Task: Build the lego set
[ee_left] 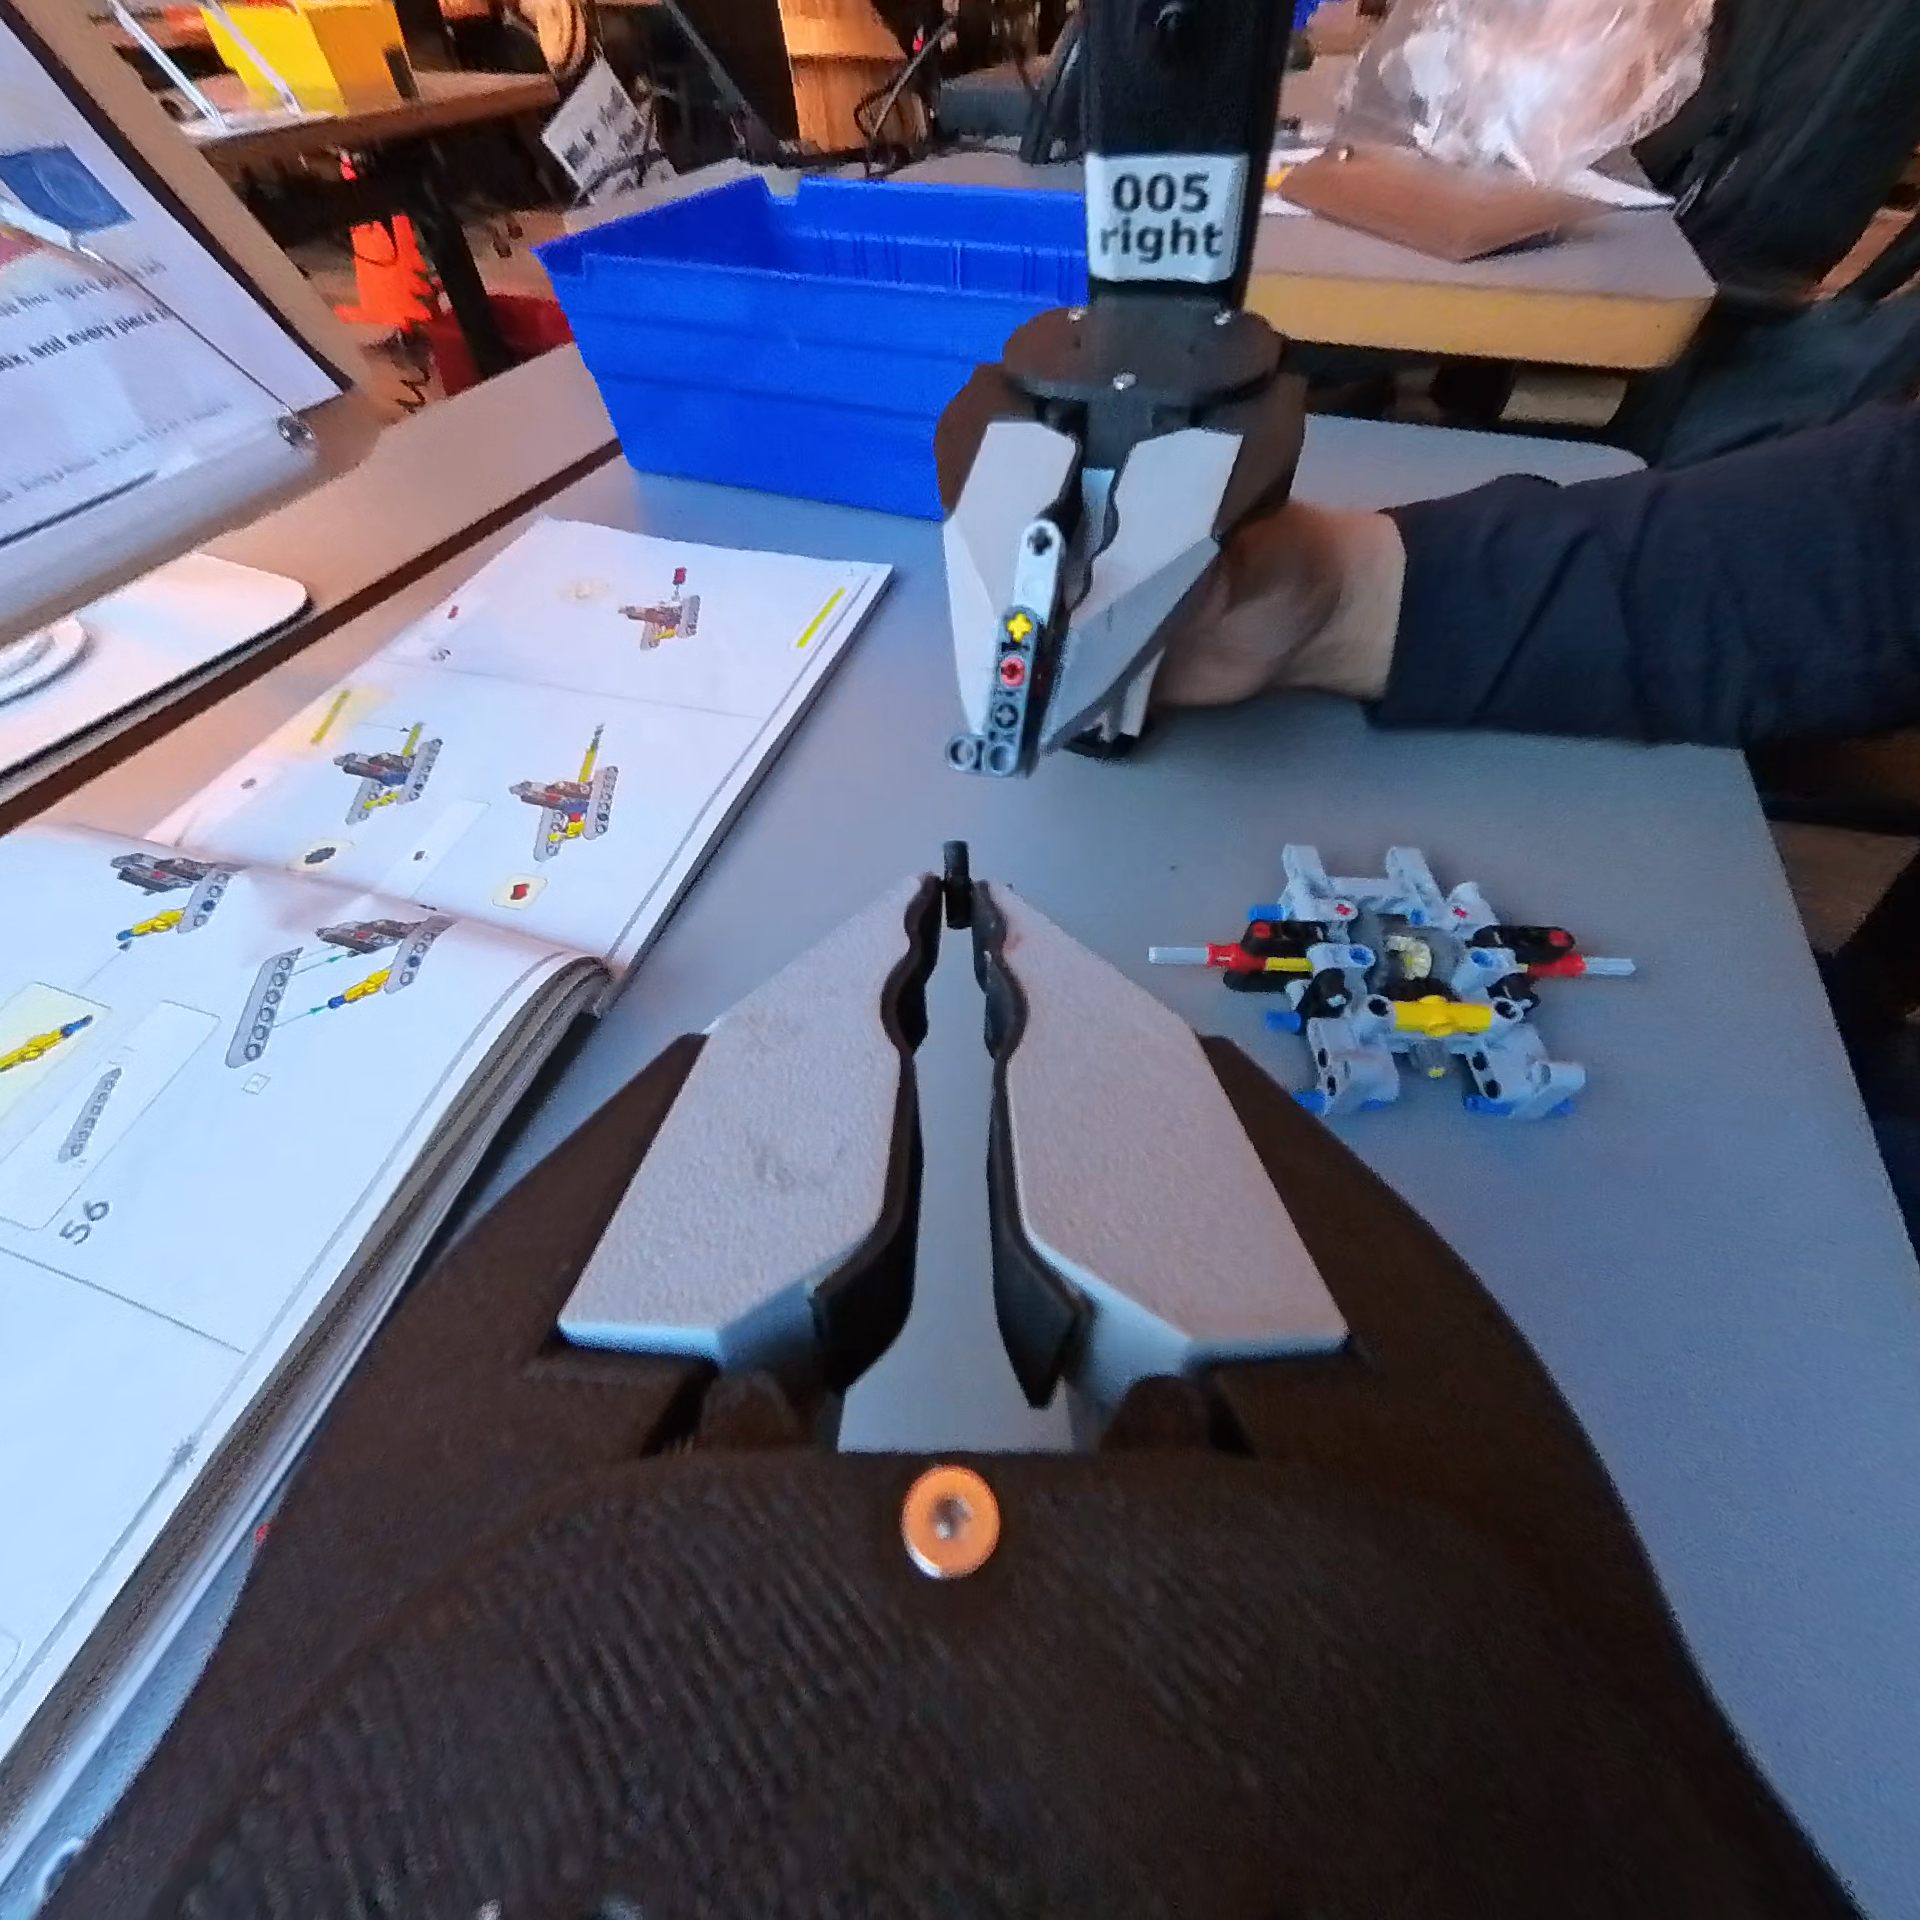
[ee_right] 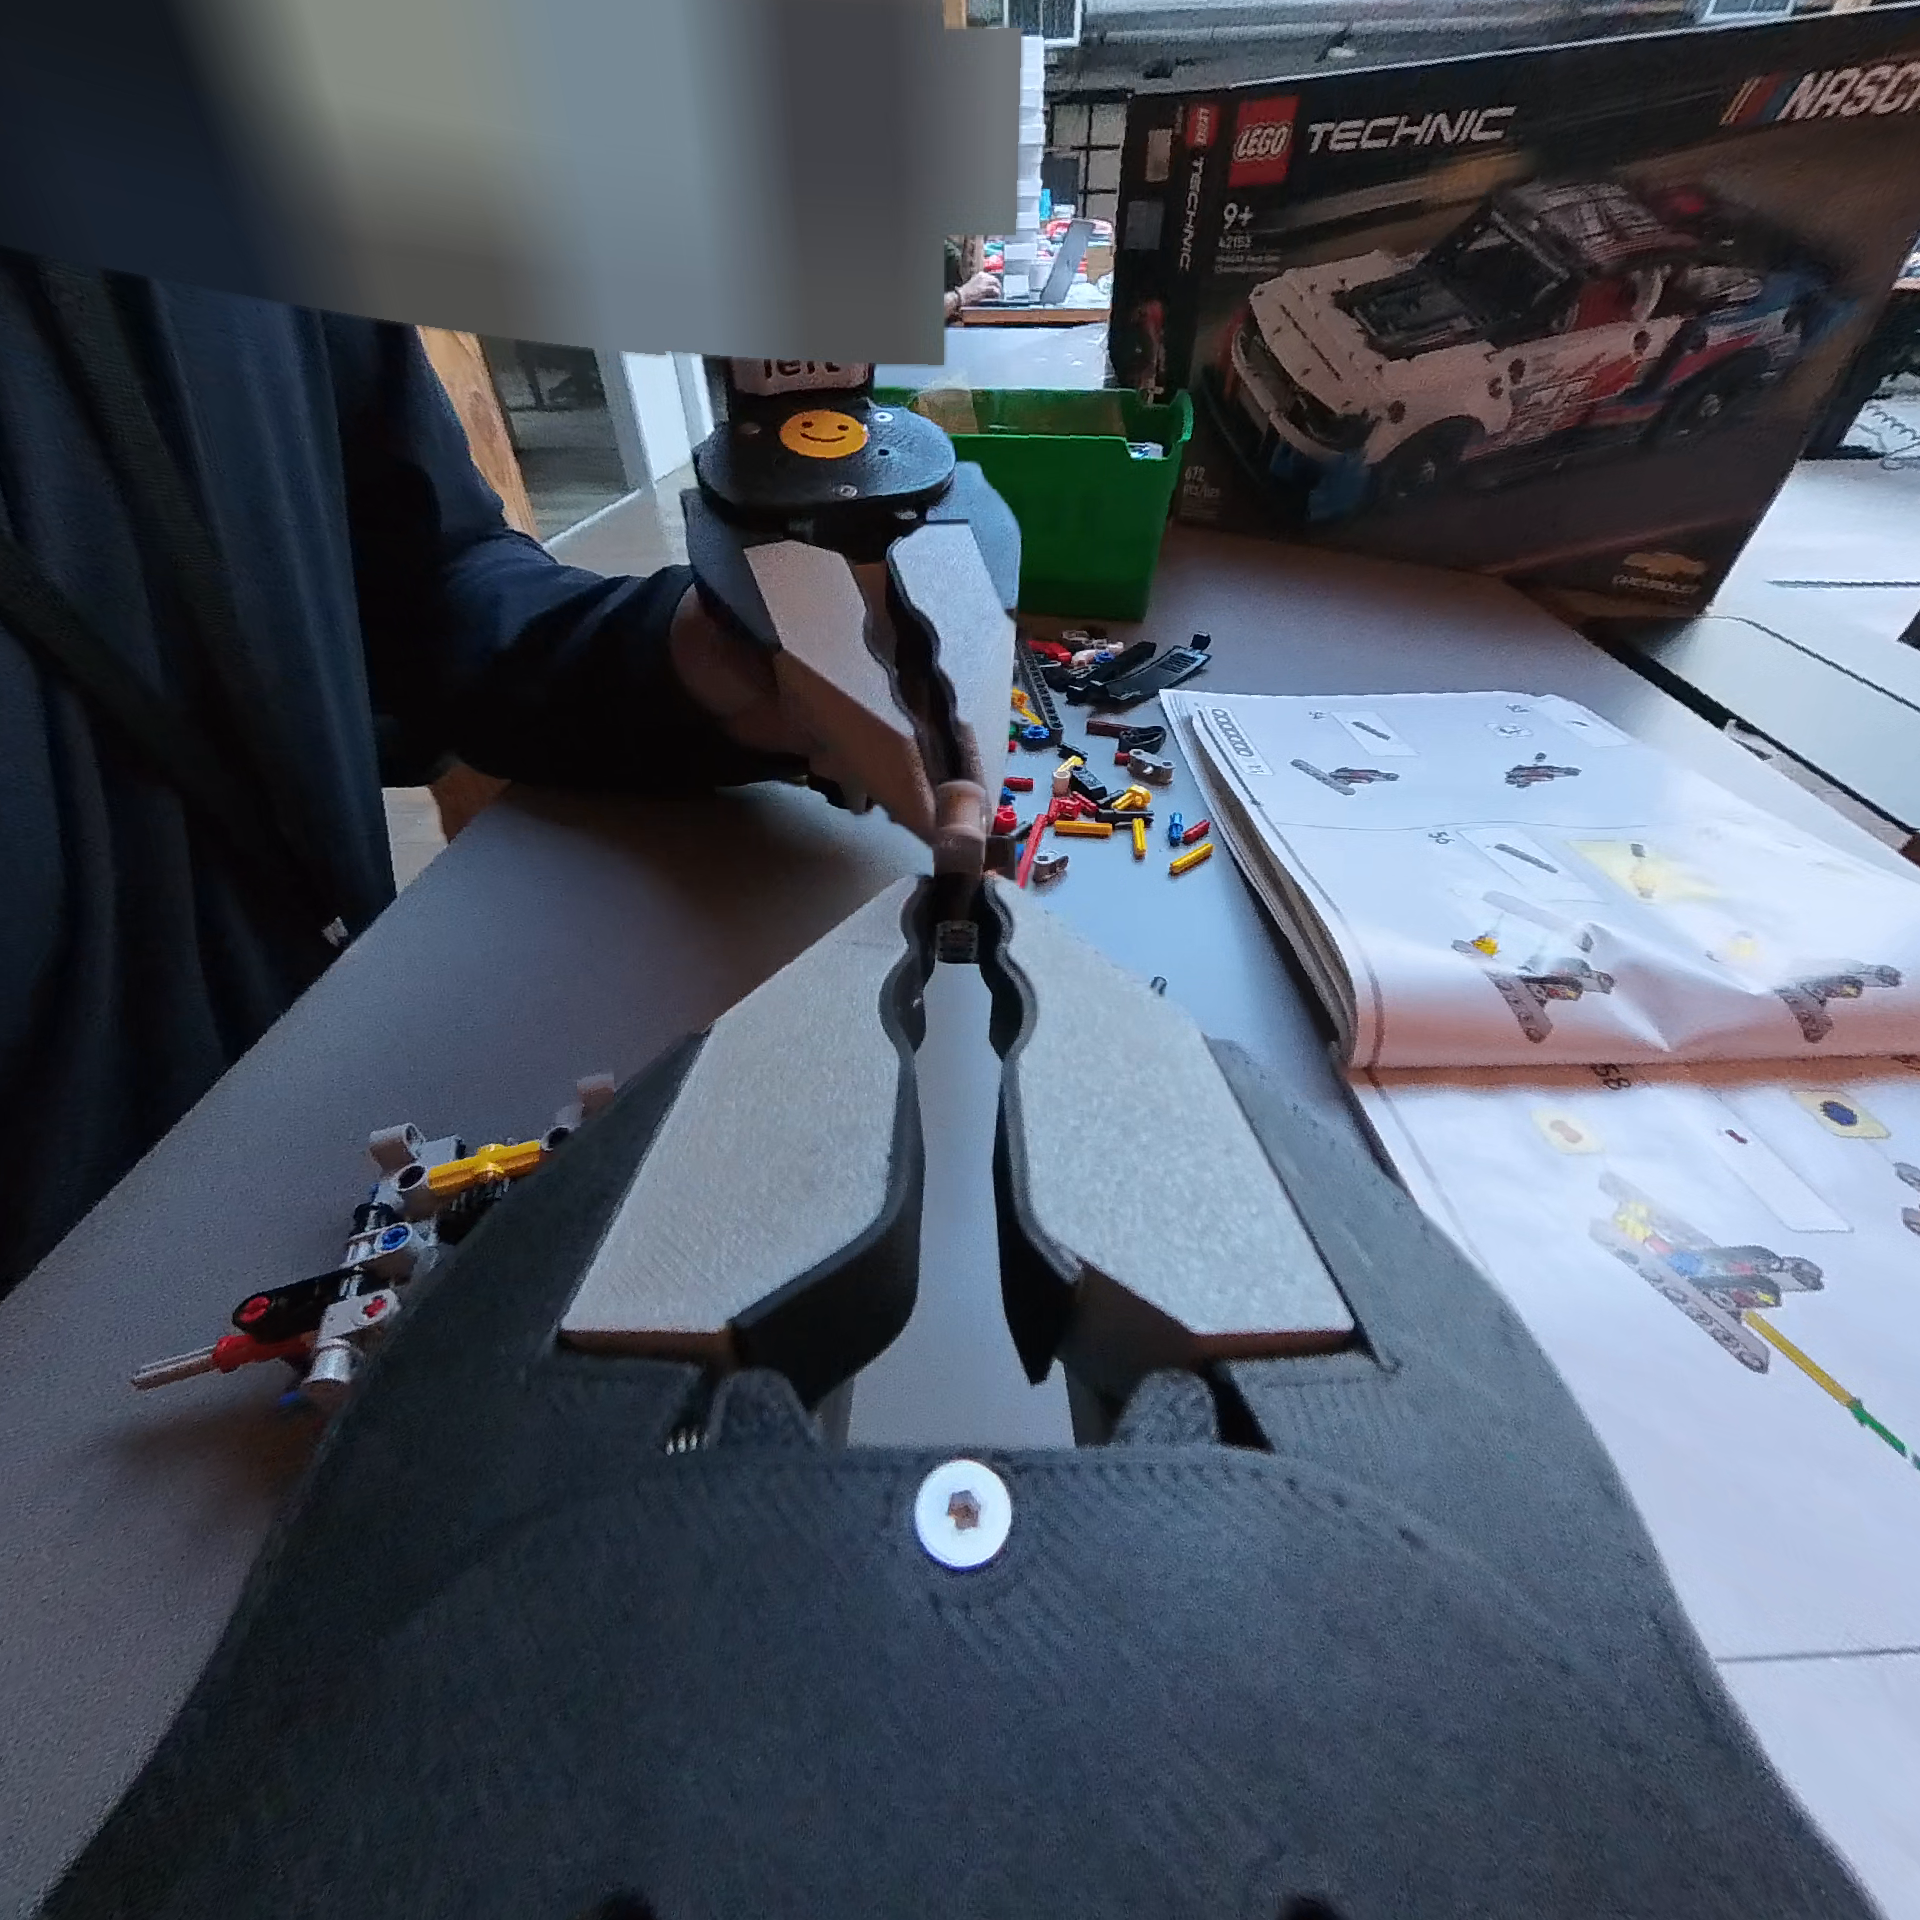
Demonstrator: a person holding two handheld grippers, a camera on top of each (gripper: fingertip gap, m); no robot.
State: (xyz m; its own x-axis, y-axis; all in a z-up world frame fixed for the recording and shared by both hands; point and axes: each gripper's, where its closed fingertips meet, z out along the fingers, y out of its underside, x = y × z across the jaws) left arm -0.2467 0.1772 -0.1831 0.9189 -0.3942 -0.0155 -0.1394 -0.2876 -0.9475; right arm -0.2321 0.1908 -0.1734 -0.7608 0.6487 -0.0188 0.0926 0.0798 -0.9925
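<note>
Black plastic, a small peg-shaped building-toy pin (ee_left: 956, 883), sits pinched between the closed fingertips of the left gripper (ee_left: 958, 902), its end poking out past them above the grey tabletop (ee_left: 1299, 1403). At twelve o'clock from it in the left wrist view, the right gripper (ee_left: 1023, 727) is clamped on a long light-grey holed beam (ee_left: 1023, 649) carrying yellow and red pins, with a person's hand (ee_left: 1288, 613) behind it. At three o'clock lies a grey, black, red and yellow brick assembly (ee_left: 1418, 982), apart from both claws. An open instruction booklet (ee_left: 416, 883) spreads at nine o'clock, and a blue plastic bin (ee_left: 810, 332) stands near eleven. In the right wrist view, loose coloured pieces (ee_right: 1112, 769) lie scattered at one o'clock before a green bin (ee_right: 1081, 499).
</note>
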